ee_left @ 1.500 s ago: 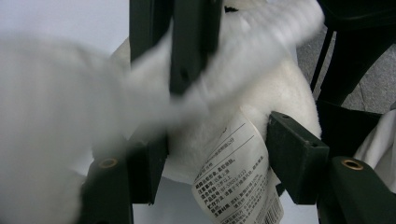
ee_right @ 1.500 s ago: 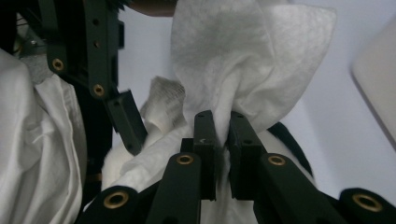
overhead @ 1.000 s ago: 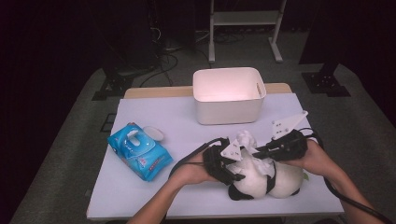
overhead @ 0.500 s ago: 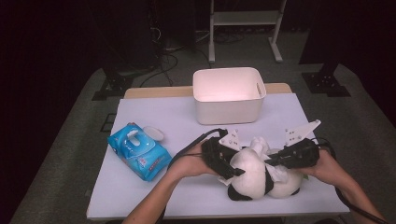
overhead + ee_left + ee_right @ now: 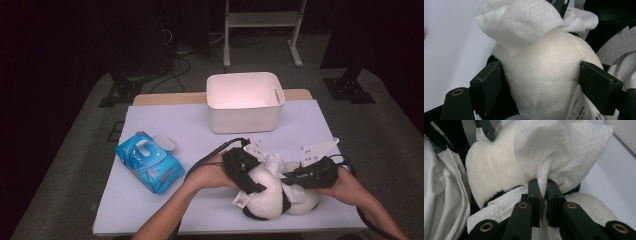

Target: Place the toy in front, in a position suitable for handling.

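A white and black plush toy (image 5: 265,195) lies near the table's front edge. My left gripper (image 5: 251,185) reaches around it from the left. In the left gripper view its jaws (image 5: 541,85) have just been opening, and both pads (image 5: 486,85) still lie against the plush toy's (image 5: 544,72) fur. My right gripper (image 5: 286,179) comes in from the right and is shut on a bunched white wipe (image 5: 564,150). The right gripper's tips (image 5: 542,182) hold the wipe (image 5: 273,161) against the top of the plush toy (image 5: 491,170). The same wipe (image 5: 519,22) drapes over the toy.
A white bin (image 5: 245,117) stands at the back centre of the table. A blue pack of wipes (image 5: 150,165) lies at the left, with a small white oval piece (image 5: 165,143) beside it. A paper tag (image 5: 241,200) hangs from the toy.
My right gripper has come down and toward the front edge with the wipe, onto the toy. The left gripper's jaws stand wider around the toy.
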A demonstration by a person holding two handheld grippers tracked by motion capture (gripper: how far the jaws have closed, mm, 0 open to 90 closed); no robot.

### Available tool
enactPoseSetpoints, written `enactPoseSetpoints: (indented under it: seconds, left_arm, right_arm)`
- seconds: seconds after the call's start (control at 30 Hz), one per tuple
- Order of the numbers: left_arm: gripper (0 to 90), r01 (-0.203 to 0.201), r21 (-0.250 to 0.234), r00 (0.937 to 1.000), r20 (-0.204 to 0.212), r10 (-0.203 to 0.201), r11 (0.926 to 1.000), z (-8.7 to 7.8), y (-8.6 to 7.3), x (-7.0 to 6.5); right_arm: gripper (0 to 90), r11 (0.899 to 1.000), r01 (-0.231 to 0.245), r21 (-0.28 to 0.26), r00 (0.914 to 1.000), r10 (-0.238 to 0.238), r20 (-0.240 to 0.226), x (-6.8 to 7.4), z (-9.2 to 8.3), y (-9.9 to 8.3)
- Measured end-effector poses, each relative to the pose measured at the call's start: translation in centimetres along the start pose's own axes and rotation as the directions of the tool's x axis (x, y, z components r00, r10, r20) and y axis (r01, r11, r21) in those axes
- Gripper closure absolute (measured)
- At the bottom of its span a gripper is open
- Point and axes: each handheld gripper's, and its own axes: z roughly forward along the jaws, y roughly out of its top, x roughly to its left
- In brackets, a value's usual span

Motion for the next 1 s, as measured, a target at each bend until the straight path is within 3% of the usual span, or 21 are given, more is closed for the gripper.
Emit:
enactPoseSetpoints:
  seconds: [0.33, 0.47, 0.63, 0.73, 0.87, 1.0]
  left_arm:
    - [22.9, 0.024, 0.041, 0.9996, 0.014, -0.025, 0.9989, 1.2, 0.2, 0.9]
    - [41.0, -0.019, 0.036, 0.9995, -0.026, 0.02, 0.9992, 1.7, -0.3, 0.9]
    - [56.4, -0.057, -0.003, 0.9975, -0.043, 0.057, 0.9984, 0.6, -0.5, 1.5]
    - [59.6, -0.094, 0.009, 0.9942, -0.051, 0.095, 0.9955, -0.2, 0.0, 1.9]
    - [60.1, -0.115, 0.025, 0.9897, -0.083, 0.116, 0.9931, -1.0, 0.5, 2.5]
    - [61.9, -0.164, 0.067, 0.9771, -0.126, 0.171, 0.9842, -1.8, 0.6, 3.1]
  right_arm:
    - [83.1, 1.0, 0.008, 0.021, 0.9999, -0.008, 0.012, -0.3, 0.6, 0.2]
    - [83.0, 1.0, 0.003, 0.029, 0.9995, -0.004, 0.03, -0.6, 0.9, 0.3]
    - [83.0, 1.0, 0.001, -0.002, 0.9988, -0.001, 0.049, -1.2, 0.6, 0.6]
    - [83.1, 1.0, -0.006, -0.023, 0.9989, 0.007, 0.045, -1.7, 0.2, 0.8]
    - [83.1, 0.999, -0.008, -0.031, 0.9985, 0.01, 0.054, -2.4, 0.1, 1.6]
    - [83.1, 0.999, -0.017, -0.041, 0.9989, 0.019, 0.043, -3.3, 0.6, 2.4]
